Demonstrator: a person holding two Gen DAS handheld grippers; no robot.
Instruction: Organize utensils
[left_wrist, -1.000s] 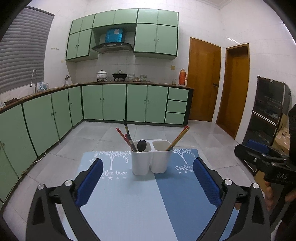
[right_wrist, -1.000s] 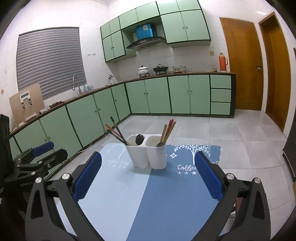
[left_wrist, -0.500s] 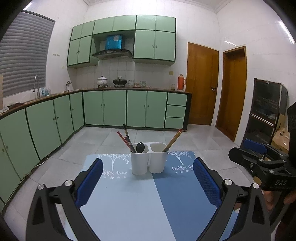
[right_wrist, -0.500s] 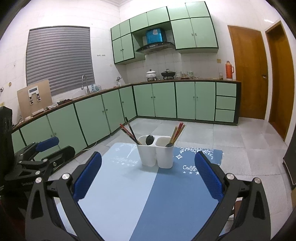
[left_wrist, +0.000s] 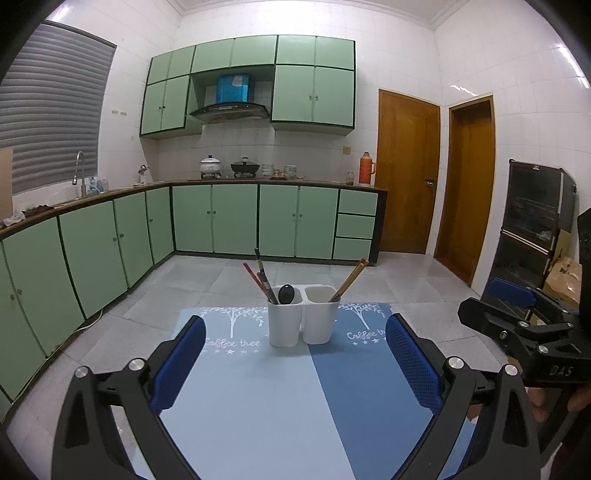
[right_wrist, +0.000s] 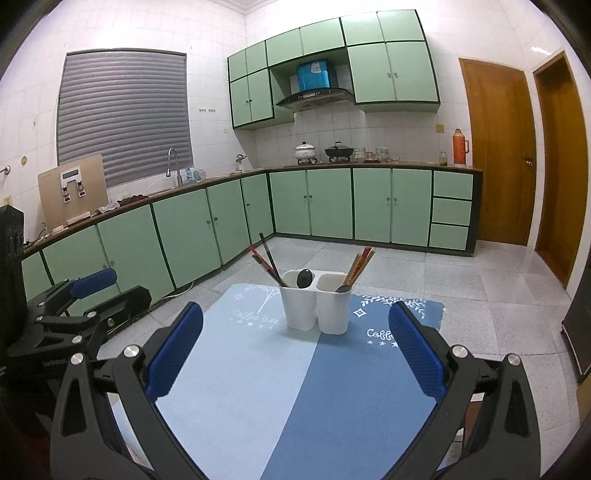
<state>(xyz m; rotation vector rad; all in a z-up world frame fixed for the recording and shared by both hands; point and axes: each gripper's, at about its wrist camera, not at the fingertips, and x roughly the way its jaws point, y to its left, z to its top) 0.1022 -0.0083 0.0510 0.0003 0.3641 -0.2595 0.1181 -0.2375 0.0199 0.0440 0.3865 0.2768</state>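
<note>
Holder (left_wrist: 303, 319), white and two-celled, stands on the blue mat (left_wrist: 280, 398): its left cell keeps dark and red chopsticks (left_wrist: 260, 275) with a black spoon (left_wrist: 285, 294), its right cell wooden chopsticks (left_wrist: 350, 279). Left gripper (left_wrist: 295, 363) and right gripper (right_wrist: 295, 352) hover near it, jaws wide and empty

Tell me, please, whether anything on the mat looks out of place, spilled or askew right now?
Nothing stands out. The white two-compartment holder stands upright on the blue mat, with the dark chopsticks and black spoon in one compartment and the wooden chopsticks in the other. Nothing is spilled. Both grippers, left and right, are open and empty.
</note>
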